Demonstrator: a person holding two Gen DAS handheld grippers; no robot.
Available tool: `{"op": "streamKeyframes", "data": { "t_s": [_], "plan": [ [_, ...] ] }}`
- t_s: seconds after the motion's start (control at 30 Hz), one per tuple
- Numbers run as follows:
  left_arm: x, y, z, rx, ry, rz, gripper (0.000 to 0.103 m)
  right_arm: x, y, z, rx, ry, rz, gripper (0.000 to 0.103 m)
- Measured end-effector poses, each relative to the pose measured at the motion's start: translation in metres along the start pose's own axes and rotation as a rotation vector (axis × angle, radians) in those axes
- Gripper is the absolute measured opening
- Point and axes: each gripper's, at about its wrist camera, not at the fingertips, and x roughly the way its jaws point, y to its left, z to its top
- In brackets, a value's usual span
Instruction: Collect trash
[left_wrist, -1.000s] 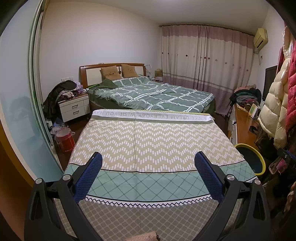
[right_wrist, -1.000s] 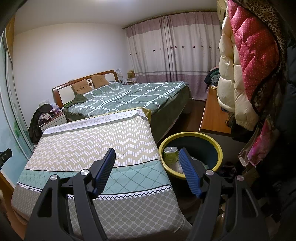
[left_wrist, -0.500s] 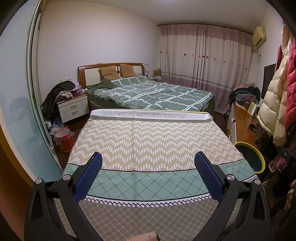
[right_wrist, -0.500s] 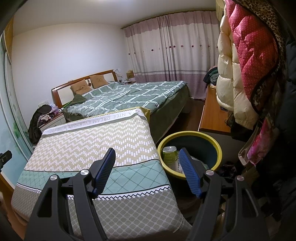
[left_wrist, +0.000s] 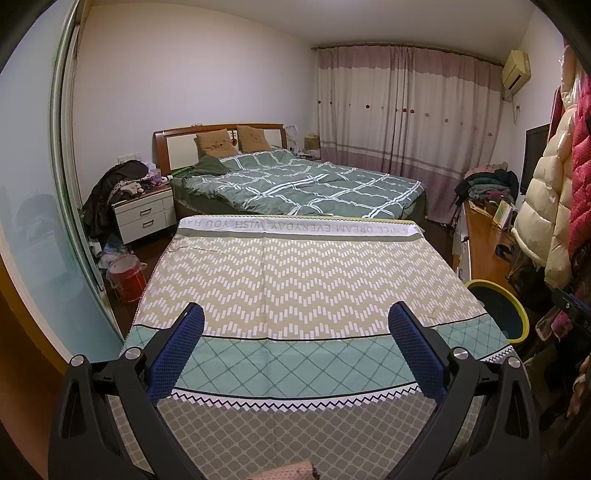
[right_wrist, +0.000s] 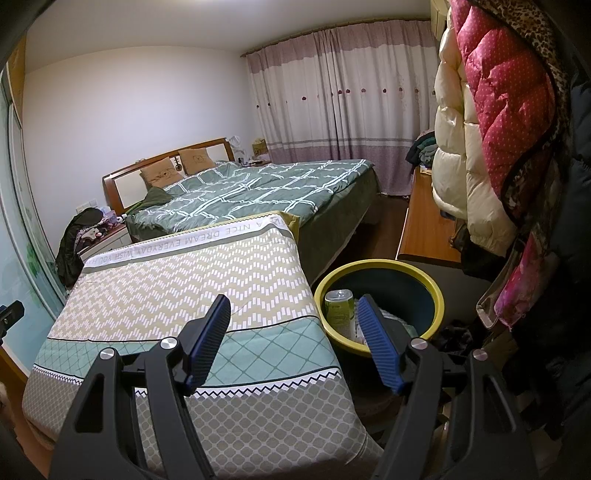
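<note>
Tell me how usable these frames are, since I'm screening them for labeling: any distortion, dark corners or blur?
Left wrist view: strong fisheye bending, black vignette in the corners, dim indoor light, patterned cloth sharp. Right wrist view: same curvature and dark corners, green can in the yellow-rimmed bin legible, hanging coats bowed at the edge; no motion blur in either.

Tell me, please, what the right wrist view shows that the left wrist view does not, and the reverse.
Only the right wrist view looks into the yellow-rimmed bin, where a green can stands; the right gripper is open and empty.

Only the left wrist view shows the red bucket on the floor, the white nightstand with its drawers, and the open, empty left gripper.

Both show the patterned cloth, the green bed, the curtains and the hanging jackets.
</note>
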Motion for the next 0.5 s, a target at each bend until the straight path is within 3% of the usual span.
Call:
{"op": "streamKeyframes", "data": {
  "t_s": [0.5],
  "plan": [
    [0.0019,0.0027,0.001,-0.002,-0.001,-0.002,0.098,0.0009,0.0,-0.0007,0.002,0.001,0.001,0.068]
  ]
}}
